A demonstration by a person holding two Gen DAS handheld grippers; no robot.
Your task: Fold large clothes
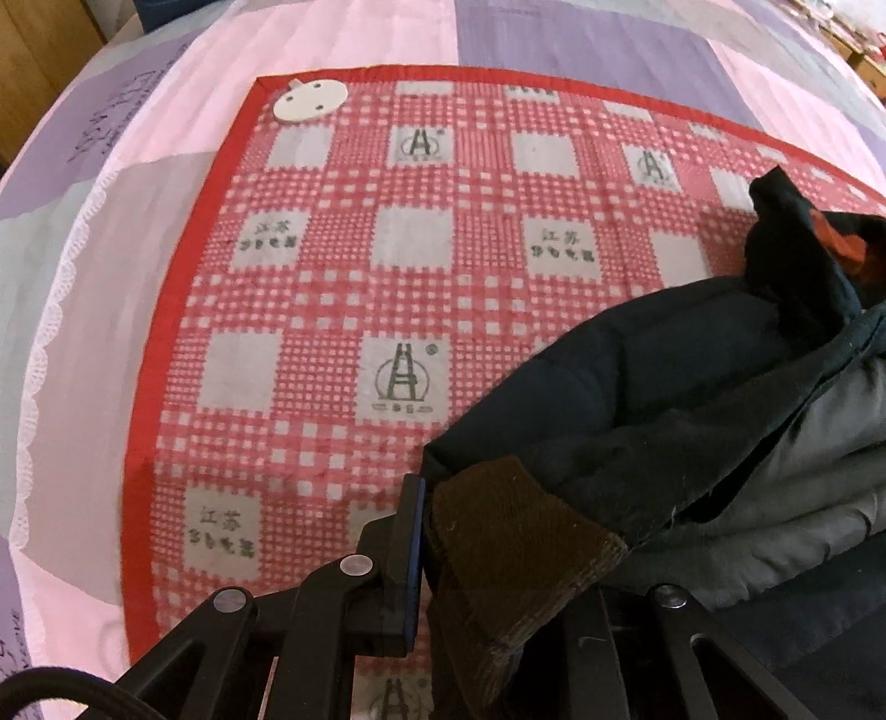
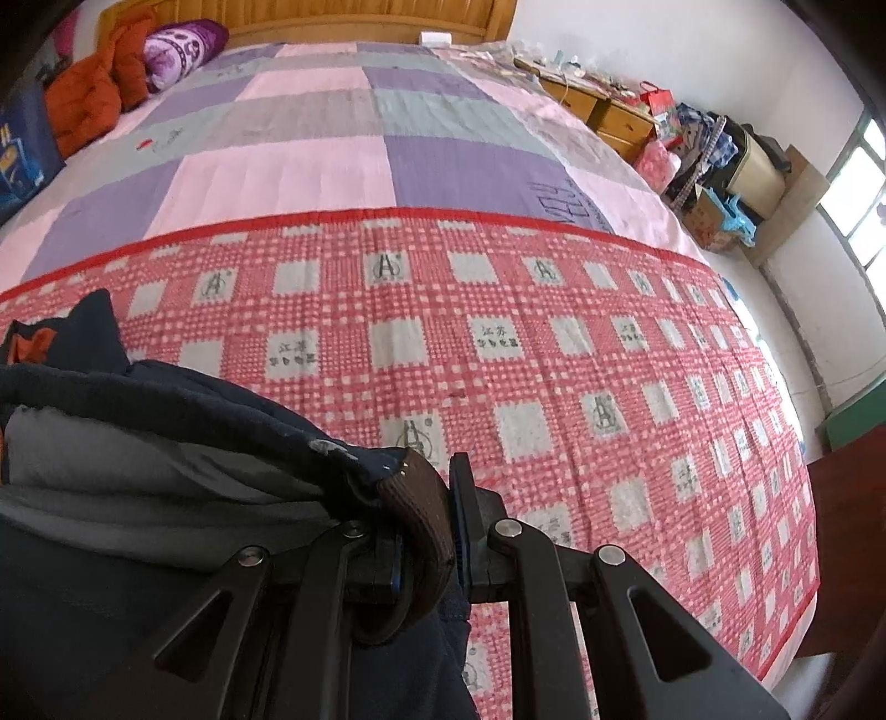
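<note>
A large dark navy jacket (image 1: 664,387) with a grey lining (image 1: 803,487) lies bunched over the red checked blanket (image 1: 387,249). My left gripper (image 1: 482,531) is shut on a brown corduroy tab (image 1: 531,559) at the jacket's edge; only its left finger (image 1: 412,554) shows, the other is under cloth. In the right wrist view the same jacket (image 2: 166,399) hangs to the left. There my right gripper (image 2: 429,518) is shut on a brown ribbed cuff (image 2: 426,498), just above the blanket (image 2: 554,360).
The blanket lies on a pink, purple and grey patchwork quilt (image 2: 332,138). A white round disc (image 1: 310,99) sits at the blanket's far left corner. Orange (image 2: 94,99) and purple pillows (image 2: 183,50) are at the headboard. Wooden drawers (image 2: 609,116) with clutter stand to the right.
</note>
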